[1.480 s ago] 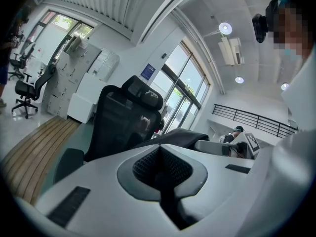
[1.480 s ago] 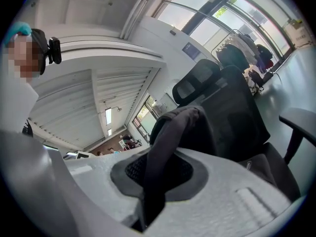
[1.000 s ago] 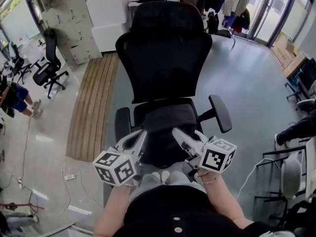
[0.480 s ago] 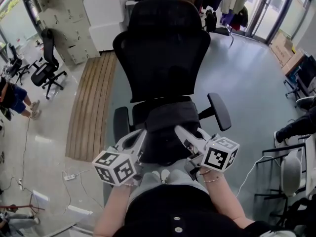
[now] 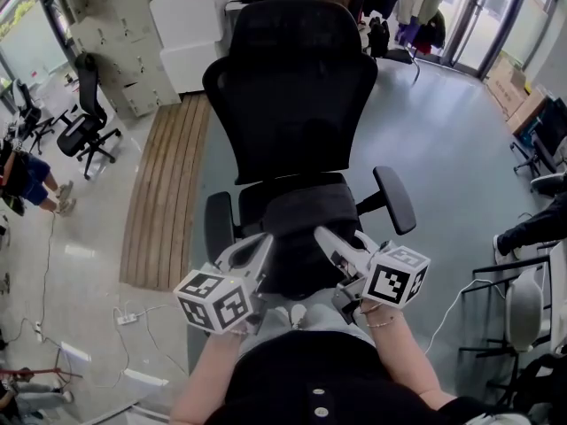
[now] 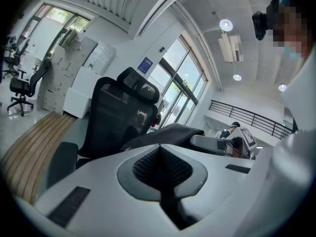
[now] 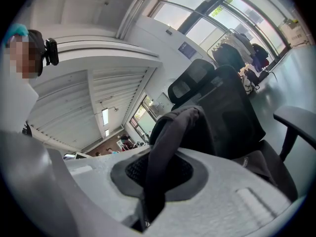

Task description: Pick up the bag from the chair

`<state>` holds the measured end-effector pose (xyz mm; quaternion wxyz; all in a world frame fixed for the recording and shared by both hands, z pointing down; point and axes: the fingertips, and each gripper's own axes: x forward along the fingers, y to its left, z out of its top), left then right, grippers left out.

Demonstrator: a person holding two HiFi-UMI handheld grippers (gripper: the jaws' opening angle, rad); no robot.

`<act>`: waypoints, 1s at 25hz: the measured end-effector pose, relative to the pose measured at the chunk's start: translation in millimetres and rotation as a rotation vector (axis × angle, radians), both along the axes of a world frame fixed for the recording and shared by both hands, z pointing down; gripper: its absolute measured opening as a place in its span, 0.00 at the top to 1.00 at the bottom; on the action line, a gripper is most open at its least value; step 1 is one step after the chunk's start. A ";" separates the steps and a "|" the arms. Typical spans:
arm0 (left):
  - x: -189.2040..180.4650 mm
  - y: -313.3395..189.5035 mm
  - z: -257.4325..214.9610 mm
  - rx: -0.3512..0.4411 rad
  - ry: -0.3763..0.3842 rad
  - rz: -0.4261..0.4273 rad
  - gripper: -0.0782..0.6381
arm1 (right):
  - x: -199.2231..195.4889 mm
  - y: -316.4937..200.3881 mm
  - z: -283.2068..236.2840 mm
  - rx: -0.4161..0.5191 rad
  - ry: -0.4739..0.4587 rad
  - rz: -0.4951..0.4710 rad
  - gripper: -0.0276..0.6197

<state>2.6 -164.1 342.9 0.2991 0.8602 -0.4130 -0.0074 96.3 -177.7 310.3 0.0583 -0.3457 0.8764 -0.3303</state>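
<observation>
bag (image 5: pixel 301 228): black, soft fabric, slumped on the seat of the black mesh-backed office chair (image 5: pixel 292 96), toward the seat's front edge. one dark strap or fold is drawn up from it.

bag (image 5: pixel 299 237) on chair (image 5: pixel 292 96) seat; armrests (image 5: pixel 395 200) flanking bag

You work with two grippers, the left gripper (image 5: pixel 259 244) and the right gripper (image 5: pixel 326 235). You see one black bag (image 5: pixel 301 224), at least two black office chairs, the near chair (image 5: pixel 292 96) and the far chair (image 5: pixel 84 118), and one slatted wooden platform (image 5: pixel 168 184).
</observation>
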 end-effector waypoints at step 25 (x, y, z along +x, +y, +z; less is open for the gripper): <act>-1.7 8.4 -0.5 -0.008 0.002 -0.009 0.87 | -0.4 7.1 -6.0 0.013 0.017 -0.027 0.89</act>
